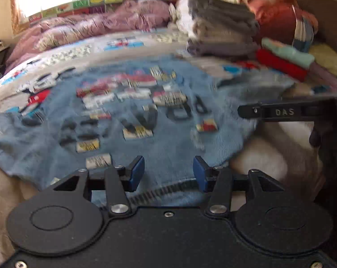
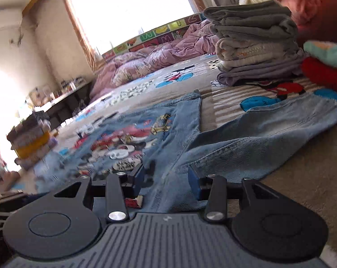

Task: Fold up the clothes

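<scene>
1. Left wrist view: the left gripper has its blue-padded fingers spread with nothing between them, hanging just above the near hem of the denim garment. The garment lies flat on the bed, printed side up, and runs away from the fingers toward the far edge where the pink duvet is bunched (picture's pretty smeared, so the patches are mush). The right gripper pokes in from the right edge, side-on over the garment's right border; from here nobody could tell how its jaws stand.

2. Right wrist view: the right gripper also has its fingers apart, no cloth pinched, though denim sits right under the gap. From this side the garment clearly splits: one part heads straight off toward the window, and a sleeve-like flap sprawls right, toward the stack of folded towels near the bed's far right corner.

3. So the relation that matters: the garment's long axis runs from the near edge of the bed toward the far one, both grippers sit at its near end, and the loose flap lies on the right gripper's side (probably the one to bring it in first).
</scene>
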Motion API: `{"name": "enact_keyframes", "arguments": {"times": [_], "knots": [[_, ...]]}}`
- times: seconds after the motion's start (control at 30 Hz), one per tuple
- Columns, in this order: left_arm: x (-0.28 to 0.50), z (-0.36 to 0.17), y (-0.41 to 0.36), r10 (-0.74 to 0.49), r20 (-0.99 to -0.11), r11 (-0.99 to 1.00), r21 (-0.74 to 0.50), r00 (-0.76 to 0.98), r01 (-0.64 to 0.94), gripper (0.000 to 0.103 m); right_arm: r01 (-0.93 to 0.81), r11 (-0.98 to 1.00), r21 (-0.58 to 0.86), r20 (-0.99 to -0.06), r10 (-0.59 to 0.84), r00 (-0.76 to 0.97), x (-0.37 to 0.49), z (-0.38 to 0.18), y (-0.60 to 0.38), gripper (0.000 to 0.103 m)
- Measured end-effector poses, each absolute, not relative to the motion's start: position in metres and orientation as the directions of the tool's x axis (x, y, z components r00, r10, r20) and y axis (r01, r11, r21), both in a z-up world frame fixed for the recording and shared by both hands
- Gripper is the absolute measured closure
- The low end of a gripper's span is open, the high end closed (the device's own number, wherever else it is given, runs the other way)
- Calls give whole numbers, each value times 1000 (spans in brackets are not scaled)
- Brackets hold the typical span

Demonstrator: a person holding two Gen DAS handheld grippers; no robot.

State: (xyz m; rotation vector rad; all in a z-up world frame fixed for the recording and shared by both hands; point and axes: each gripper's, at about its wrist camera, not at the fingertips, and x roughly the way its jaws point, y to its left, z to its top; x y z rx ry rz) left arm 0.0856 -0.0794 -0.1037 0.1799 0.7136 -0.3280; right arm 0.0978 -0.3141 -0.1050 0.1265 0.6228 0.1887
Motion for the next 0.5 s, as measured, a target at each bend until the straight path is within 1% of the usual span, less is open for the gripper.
{"name": "enact_keyframes", "arguments": {"times": [0.03, 0.07, 0.13, 0.2, 0.23, 0.27, 0.3, 0.33, 0.37, 0.43, 0.47, 0.5], "knots": [[81, -108, -78, -230, -640, 937, 58, 733, 345, 57, -127, 990, 54, -620, 133, 774, 99, -113, -307, 56], [80, -106, -77, -230, -641, 939, 51, 732, 340, 57, -116, 992, 48, -628, 120, 769, 95, -116, -310, 56], [79, -96, -70, -239, -644, 942, 26, 727, 334, 57, -103, 992, 75, -621, 127, 773, 84, -113, -319, 56], [72, -88, -63, -245, -592, 952, 5, 768, 307, 57, -85, 991, 99, -596, 128, 793, 76, -110, -328, 55], [70, -86, -60, -245, -574, 956, -6, 782, 295, 57, -58, 990, 132, -585, 125, 801, 75, -109, -335, 53], [69, -86, -58, -249, -560, 957, -16, 790, 290, 57, -31, 986, 166, -574, 122, 810, 75, -108, -342, 47], [68, -86, -57, -255, -547, 957, -26, 797, 288, 57, 8, 976, 219, -562, 120, 818, 74, -109, -353, 42], [67, -85, -59, -269, -540, 953, -32, 798, 300, 57, 60, 954, 295, -552, 119, 825, 75, -111, -366, 34], [66, -85, -61, -284, -532, 949, -38, 798, 312, 57, 114, 917, 382, -541, 122, 832, 77, -115, -382, 31], [63, -86, -68, -301, -527, 941, -29, 795, 337, 57, 221, 792, 570, -508, 128, 852, 82, -126, -418, 32], [62, -89, -72, -306, -529, 937, -19, 791, 349, 57, 258, 720, 644, -484, 122, 867, 84, -132, -435, 33], [62, -92, -75, -311, -536, 933, -18, 785, 358, 57, 276, 679, 681, -467, 111, 877, 89, -137, -447, 34]]}}
